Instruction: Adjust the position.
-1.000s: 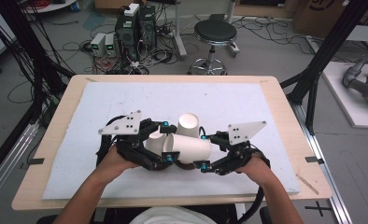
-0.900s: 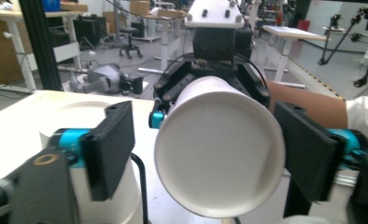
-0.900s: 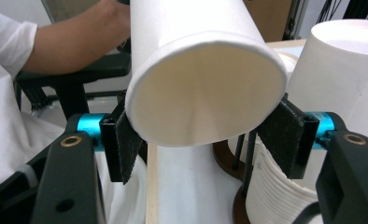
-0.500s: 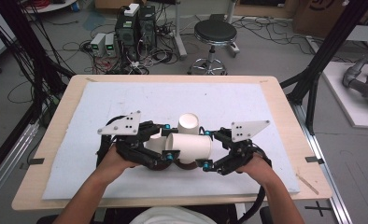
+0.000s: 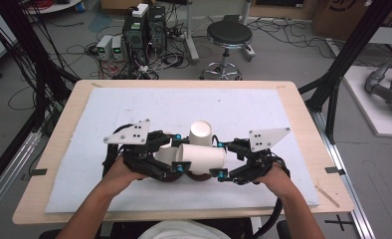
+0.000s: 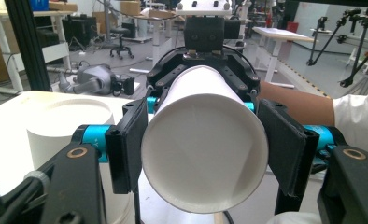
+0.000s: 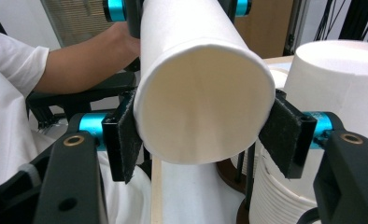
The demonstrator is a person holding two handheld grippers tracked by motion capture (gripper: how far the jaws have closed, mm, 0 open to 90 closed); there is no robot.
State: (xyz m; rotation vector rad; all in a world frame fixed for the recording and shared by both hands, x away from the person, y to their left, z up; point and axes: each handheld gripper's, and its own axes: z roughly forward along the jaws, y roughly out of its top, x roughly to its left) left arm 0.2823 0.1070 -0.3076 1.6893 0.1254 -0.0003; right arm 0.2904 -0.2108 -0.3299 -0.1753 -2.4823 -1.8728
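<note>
Black left tool [image 5: 176, 158]: jaws just closed, clamping one end of the white cup [image 5: 201, 156].
Right tool [image 5: 220, 158]: jaws just closing, pressing the other end.
White cup: held level above the table [image 5: 293, 114], perhaps to pull nested cups apart.
Behind: upturned cup [image 5: 201, 133].

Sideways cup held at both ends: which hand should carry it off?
Left, narrowly. The left gripper squeezes the cup from both sides, though its jaws just eased open slightly. The right gripper has just been closing on the other end, so looks less settled.
</note>
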